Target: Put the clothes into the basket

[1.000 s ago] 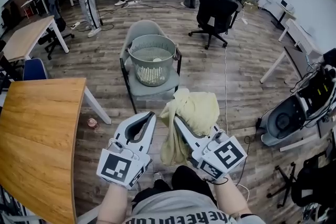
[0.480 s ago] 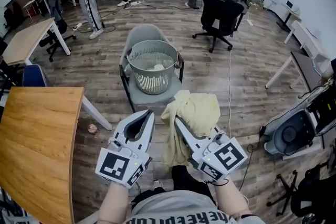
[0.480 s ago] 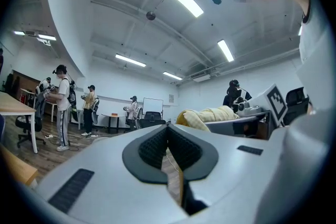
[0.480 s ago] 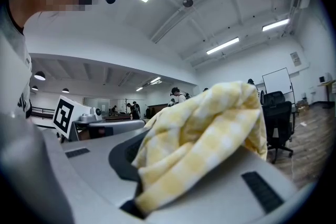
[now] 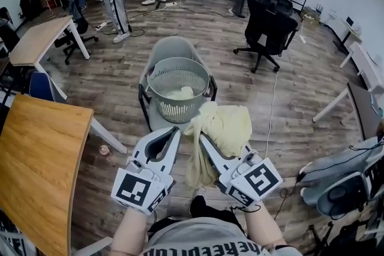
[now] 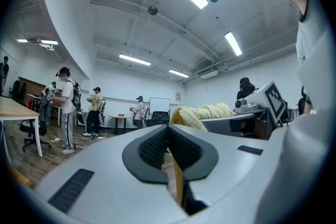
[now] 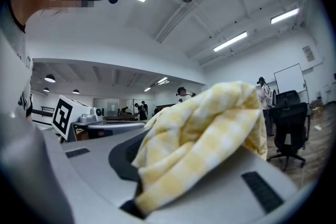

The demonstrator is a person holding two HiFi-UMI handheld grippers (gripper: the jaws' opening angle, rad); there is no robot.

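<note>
A pale yellow checked cloth hangs from my right gripper, which is shut on it; in the right gripper view the cloth bulges out over the jaws. My left gripper is held beside it, shut, with nothing between its pads. The grey mesh basket stands on a grey chair straight ahead, a little beyond both grippers, with a pale garment lying inside it.
A wooden table is at the left, with a small can on the floor by its leg. Black office chairs stand at the far right, a white desk further right. Several people stand at the back of the room.
The basket on its chair has come closer and sits lower in the head view. Both grippers keep the same pose, the cloth still in the right one.
</note>
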